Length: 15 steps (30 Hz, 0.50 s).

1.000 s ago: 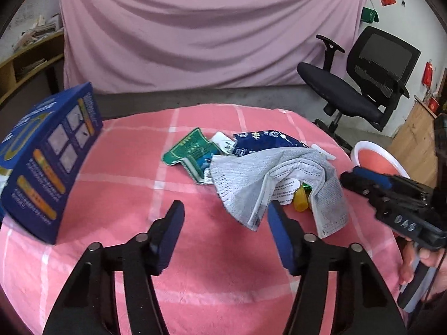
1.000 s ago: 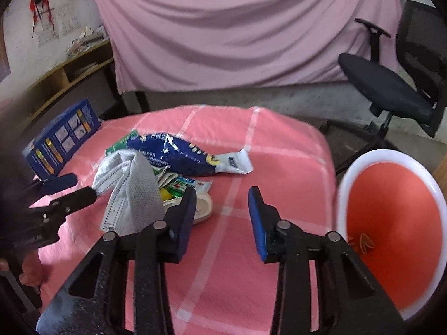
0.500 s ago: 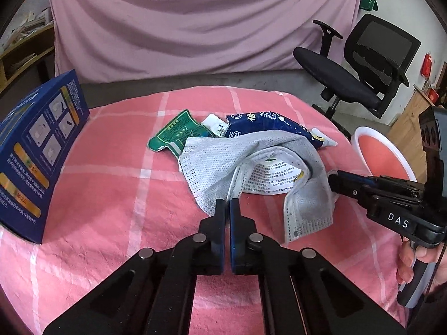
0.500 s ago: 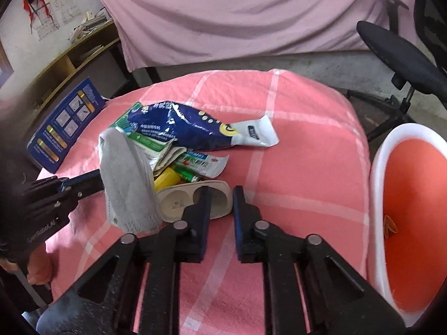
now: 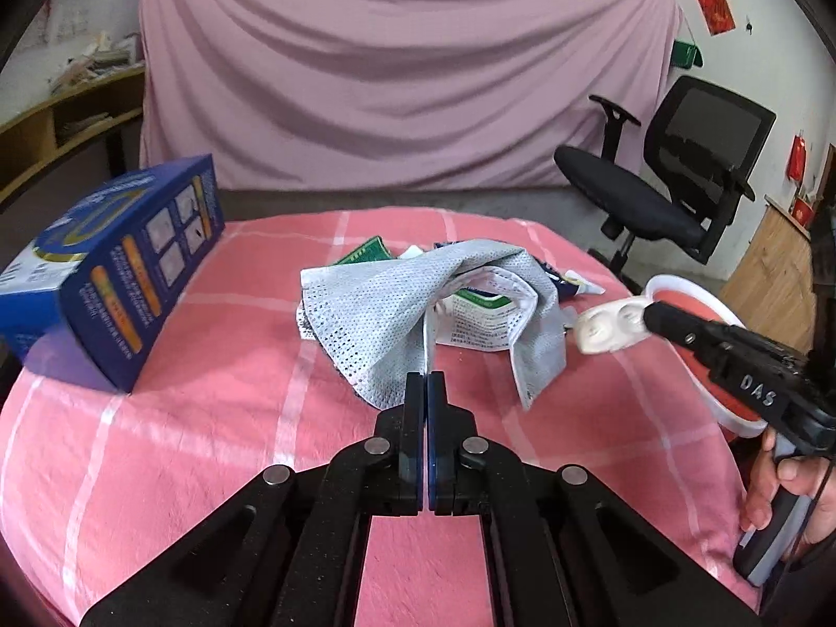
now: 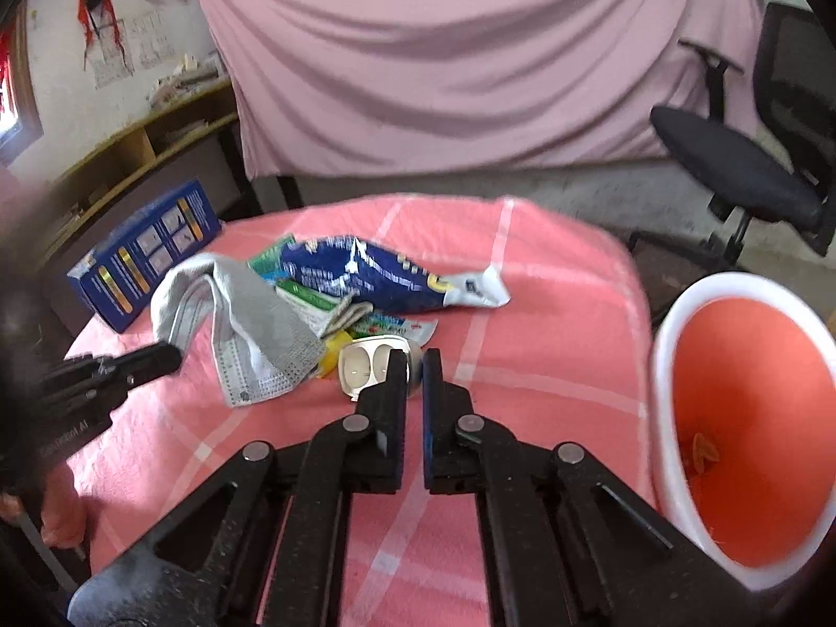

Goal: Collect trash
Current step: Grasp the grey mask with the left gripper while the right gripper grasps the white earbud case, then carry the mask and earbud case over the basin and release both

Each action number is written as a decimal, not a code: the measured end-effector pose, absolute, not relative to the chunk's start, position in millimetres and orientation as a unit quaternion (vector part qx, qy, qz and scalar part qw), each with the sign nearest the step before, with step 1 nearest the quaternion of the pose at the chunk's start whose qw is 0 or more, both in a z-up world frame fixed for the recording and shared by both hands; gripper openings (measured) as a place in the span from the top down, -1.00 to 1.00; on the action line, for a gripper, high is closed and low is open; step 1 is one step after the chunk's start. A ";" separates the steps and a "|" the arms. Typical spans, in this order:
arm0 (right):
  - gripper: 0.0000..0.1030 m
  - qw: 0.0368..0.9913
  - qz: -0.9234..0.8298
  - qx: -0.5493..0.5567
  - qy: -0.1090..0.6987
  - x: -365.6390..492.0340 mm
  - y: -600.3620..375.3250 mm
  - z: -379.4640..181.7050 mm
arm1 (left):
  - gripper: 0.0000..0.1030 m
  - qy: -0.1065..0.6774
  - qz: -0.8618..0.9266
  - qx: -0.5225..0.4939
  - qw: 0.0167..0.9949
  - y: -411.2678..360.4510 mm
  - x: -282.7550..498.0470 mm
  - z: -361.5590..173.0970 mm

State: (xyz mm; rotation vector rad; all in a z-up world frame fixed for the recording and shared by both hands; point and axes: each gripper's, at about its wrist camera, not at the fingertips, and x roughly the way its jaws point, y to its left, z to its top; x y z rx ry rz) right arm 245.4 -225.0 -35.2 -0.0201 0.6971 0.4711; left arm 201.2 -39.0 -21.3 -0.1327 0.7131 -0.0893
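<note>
Left gripper (image 5: 427, 381) is clamped on the lower edge of the grey mesh cloth (image 5: 386, 308), which is lifted over the wrappers on the pink table (image 5: 209, 418). Right gripper (image 6: 414, 360) pinches the white two-cup plastic tray (image 6: 366, 360), seemingly raised off the table, near the orange bin (image 6: 752, 407).

left gripper (image 5: 427, 392): black linkage, silver rivets, blue-edged fingers | right gripper (image 6: 415, 366): same, white "DAS" lettering | bare-skinned hand (image 5: 784, 491)
</note>
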 end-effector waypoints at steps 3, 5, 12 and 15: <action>0.50 0.932 0.212 -0.010 0.293 228.5 -232.0 -24.1 | 1.00 0.317 -0.033 -0.054 0.946 -46.2 187.6 -14.0; 0.50 0.945 0.199 -0.006 0.261 216.4 -239.1 -16.2 | 1.00 0.294 -0.031 -0.042 0.954 -52.2 179.9 -8.4; 0.50 0.979 0.148 0.000 0.138 177.9 -267.1 7.7 | 1.00 0.232 -0.056 -0.026 0.971 -87.4 167.1 13.1; 0.50 0.987 0.125 0.019 0.096 165.7 -285.5 15.9 | 1.00 0.202 -0.075 -0.021 0.976 -106.9 163.8 27.6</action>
